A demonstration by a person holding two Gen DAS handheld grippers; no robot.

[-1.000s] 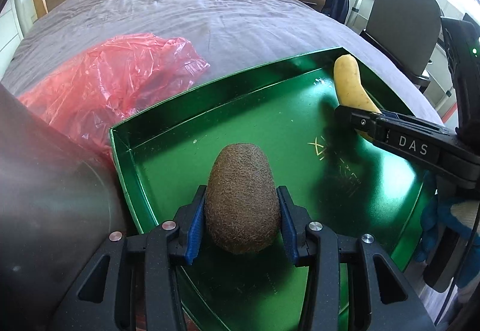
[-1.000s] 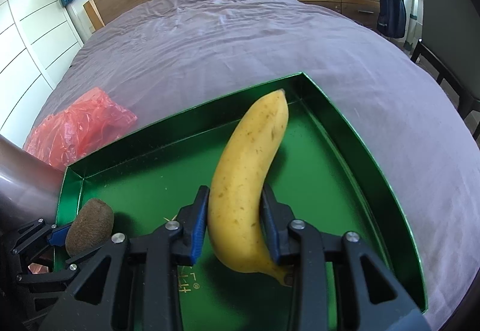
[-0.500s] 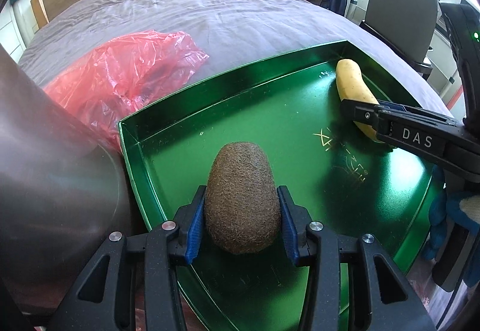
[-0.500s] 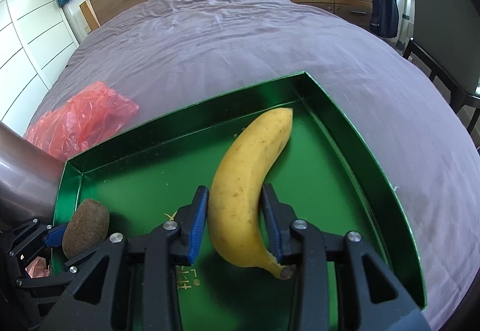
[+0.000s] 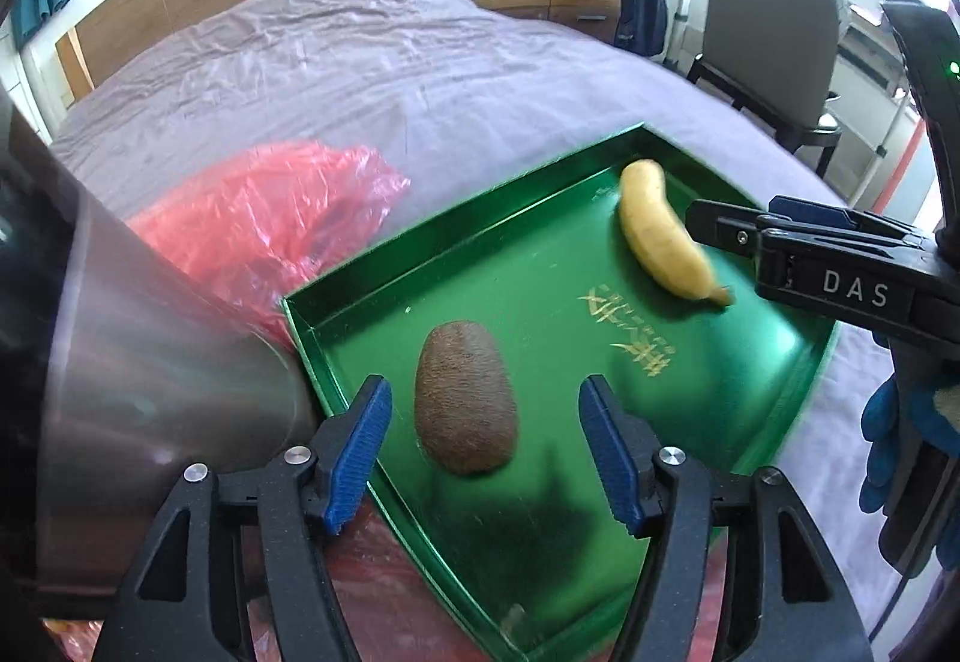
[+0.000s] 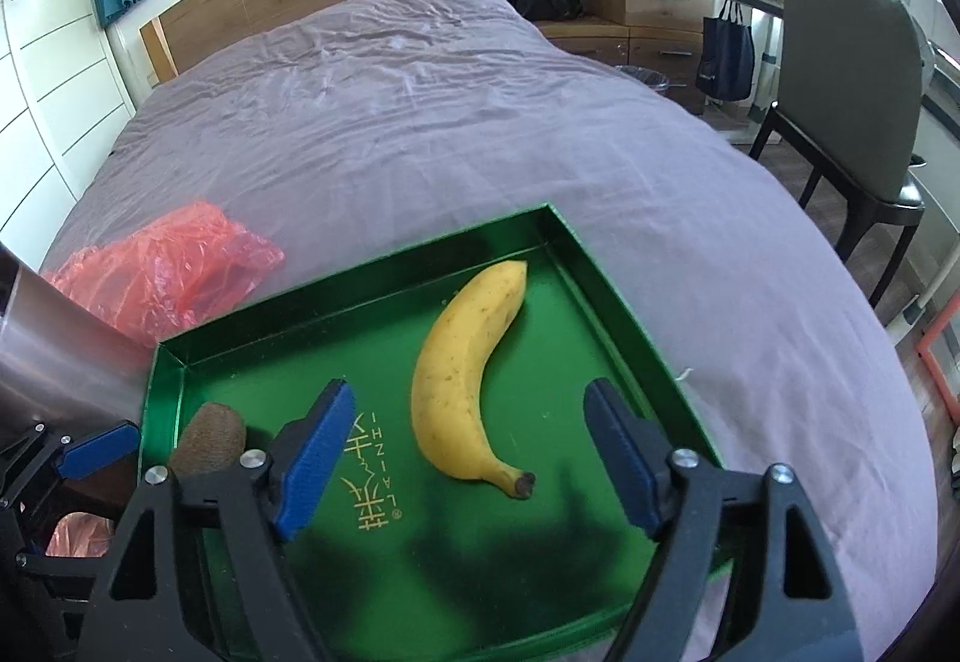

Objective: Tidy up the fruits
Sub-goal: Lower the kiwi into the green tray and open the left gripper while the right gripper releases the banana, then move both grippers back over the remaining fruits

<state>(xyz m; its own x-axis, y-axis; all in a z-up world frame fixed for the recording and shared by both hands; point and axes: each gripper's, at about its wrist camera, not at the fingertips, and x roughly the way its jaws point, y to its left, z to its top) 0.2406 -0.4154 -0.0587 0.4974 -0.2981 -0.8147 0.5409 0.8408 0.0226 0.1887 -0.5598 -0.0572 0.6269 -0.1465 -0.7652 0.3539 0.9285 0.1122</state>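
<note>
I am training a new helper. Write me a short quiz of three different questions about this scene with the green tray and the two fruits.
1. True or false: the kiwi lies inside the green tray.
2. Which fruit lies between the right gripper fingers: A) kiwi, B) banana, C) none?
3. Fill in: the left gripper pads are ____ the kiwi (touching / apart from).

Key: 1 true; 2 B; 3 apart from. Both grippers' jaws are opening.

Bright daylight from windows at right; soft shadows on the green tray (image 6: 624,314); fisheye-bent, dark-vignetted edges.
</note>
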